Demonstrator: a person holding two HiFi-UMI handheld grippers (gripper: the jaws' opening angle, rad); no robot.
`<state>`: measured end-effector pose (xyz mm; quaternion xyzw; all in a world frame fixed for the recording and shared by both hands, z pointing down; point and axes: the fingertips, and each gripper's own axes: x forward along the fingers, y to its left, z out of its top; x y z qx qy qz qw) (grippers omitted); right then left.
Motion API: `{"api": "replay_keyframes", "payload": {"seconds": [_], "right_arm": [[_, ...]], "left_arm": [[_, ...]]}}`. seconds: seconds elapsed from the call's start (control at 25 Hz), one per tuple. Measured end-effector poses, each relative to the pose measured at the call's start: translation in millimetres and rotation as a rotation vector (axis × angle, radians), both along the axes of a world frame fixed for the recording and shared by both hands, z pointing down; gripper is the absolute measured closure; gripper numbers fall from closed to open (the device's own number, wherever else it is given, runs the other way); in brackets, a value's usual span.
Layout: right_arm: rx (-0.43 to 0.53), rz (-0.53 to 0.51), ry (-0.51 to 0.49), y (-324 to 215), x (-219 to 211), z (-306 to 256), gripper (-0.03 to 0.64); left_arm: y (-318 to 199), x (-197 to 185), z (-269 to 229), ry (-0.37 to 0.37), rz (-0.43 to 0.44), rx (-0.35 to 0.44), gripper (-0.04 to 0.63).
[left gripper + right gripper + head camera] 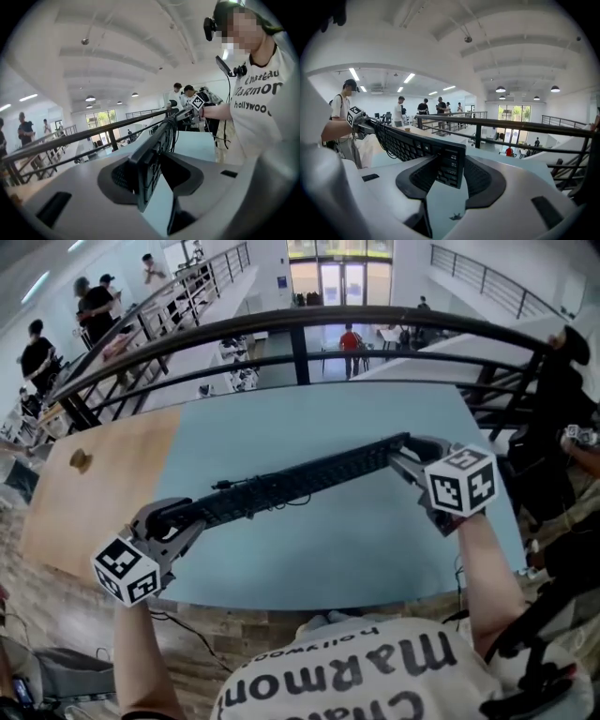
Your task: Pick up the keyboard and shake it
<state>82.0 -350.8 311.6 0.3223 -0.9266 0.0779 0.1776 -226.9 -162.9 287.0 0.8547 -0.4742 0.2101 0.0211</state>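
A long black keyboard (291, 486) hangs in the air over the light blue table (309, 563), tilted with its right end higher. My left gripper (176, 519) is shut on its left end and my right gripper (409, 457) on its right end. In the left gripper view the keyboard (152, 154) stands edge-on between the jaws of the left gripper (151, 176), with its black cable (176, 126) looped round it. In the right gripper view the key side of the keyboard (412, 145) faces the camera, its end clamped in the right gripper (451, 173).
The table's left part is bare wood (94, 502) with a small brown object (81, 460) on it. A black railing (300, 320) runs just behind the table. Several people stand at the far left, and a person in black (562, 418) is at the right.
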Motion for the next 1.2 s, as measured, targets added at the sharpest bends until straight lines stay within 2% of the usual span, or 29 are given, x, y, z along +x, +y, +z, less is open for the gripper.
{"api": "replay_keyframes", "payload": {"seconds": [0.2,0.32,0.64,0.8,1.0,1.2], "right_arm": [[0.186,0.003,-0.024,-10.2,-3.0,-71.7,0.431],[0.314,-0.014,-0.037,-9.0,-6.2,-116.2,0.431],[0.591,-0.013,-0.065,2.3,0.6,-218.7,0.430],[0.686,-0.018,-0.063,0.8,16.3,-266.9,0.431],[0.780,-0.008,-0.068,-1.4,5.3,-287.3,0.443],[0.833,0.015,-0.095,-1.9,17.4,-306.1,0.460]], "left_arm": [[-8.0,4.2,-37.5,-0.223,0.044,0.122,0.471],[-8.6,4.6,-62.0,-0.326,0.041,0.196,0.486],[-3.2,15.0,-133.9,-0.446,0.008,0.409,0.503],[-6.7,32.5,-174.4,-0.511,-0.017,0.508,0.505],[-14.0,17.3,-194.6,-0.678,-0.042,0.591,0.511],[-13.7,25.5,-228.4,-0.823,-0.079,0.681,0.512]]}}
